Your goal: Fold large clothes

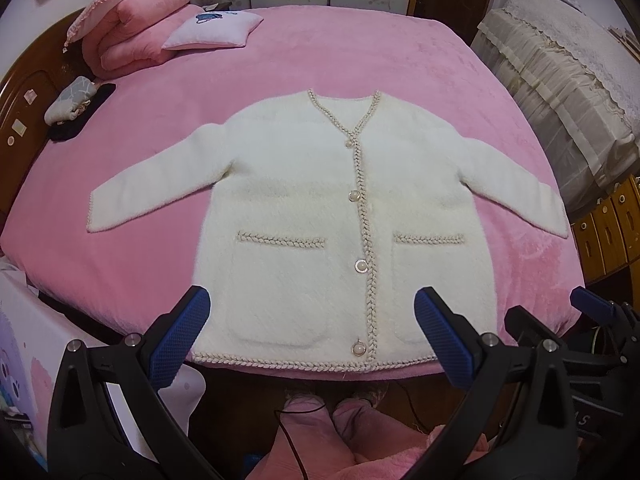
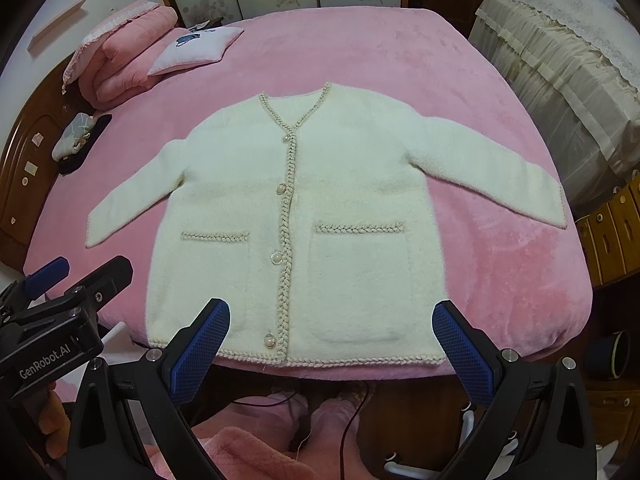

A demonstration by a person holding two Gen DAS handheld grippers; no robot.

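White fluffy cardigan [image 1: 320, 216] lies flat and buttoned on the pink bed [image 1: 360, 48], sleeves spread out, hem at the bed's near edge. Left tongs [image 1: 312, 332] and right tongs [image 2: 330, 340] both hang just off that hem, spread wide apart, gripping nothing (pink pillow [image 1: 212, 28] sits beyond the collar).

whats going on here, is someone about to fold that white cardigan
Looks that way. A person holds a two-finger gripper in each hand, standing at the foot of a pink bed. A white cardigan lies flat and buttoned on it, both sleeves spread out. The left gripper and right gripper are both open, above the hem, touching nothing. No fold is made yet.
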